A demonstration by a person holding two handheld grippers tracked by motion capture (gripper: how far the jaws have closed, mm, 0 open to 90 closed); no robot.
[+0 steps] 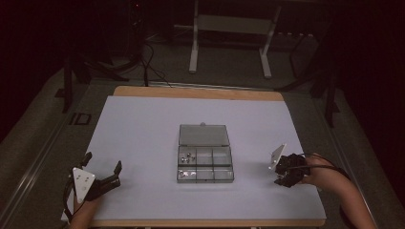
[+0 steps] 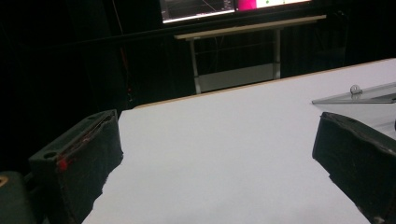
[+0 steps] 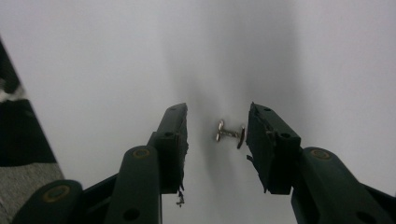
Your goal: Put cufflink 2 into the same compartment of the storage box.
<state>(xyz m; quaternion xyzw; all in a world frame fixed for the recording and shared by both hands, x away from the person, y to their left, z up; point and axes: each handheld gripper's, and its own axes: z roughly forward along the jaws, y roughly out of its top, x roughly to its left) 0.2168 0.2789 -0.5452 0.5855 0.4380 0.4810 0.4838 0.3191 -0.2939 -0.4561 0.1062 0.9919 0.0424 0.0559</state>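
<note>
From the high view, a clear plastic organiser box (image 1: 205,165) sits near the middle of the white sheet (image 1: 143,129) that covers the bench (image 1: 200,92). Its lid (image 1: 204,135) lies folded back flat on the far side. The box is divided into six compartments in two rows; a few small shiny metal pieces (image 1: 188,156) lie in the far-left compartment, and something small glints in the near-left one, too small to name. The left hand-held gripper (image 1: 101,168) rests near the bench's near-left corner, jaws spread wide with nothing between them. The right hand-held gripper (image 1: 285,179) is tipped down onto the sheet, well to the right of the box and not far from the right edge. Bare sheet lies between each gripper and the box.

In the left gripper view, the two black jaws stand far apart over bare white sheet. The folded-back lid (image 2: 357,95) shows at the right, with its small knob uppermost, and the bench's far edge runs across behind.

In the right gripper view, a small silver cufflink (image 3: 229,134) lies on the white sheet between the jaws: two round ends joined by a short bar. It sits just beside the right-hand jaw; whether it touches, I cannot tell. The jaws are partly open and not pressing on it.
</note>
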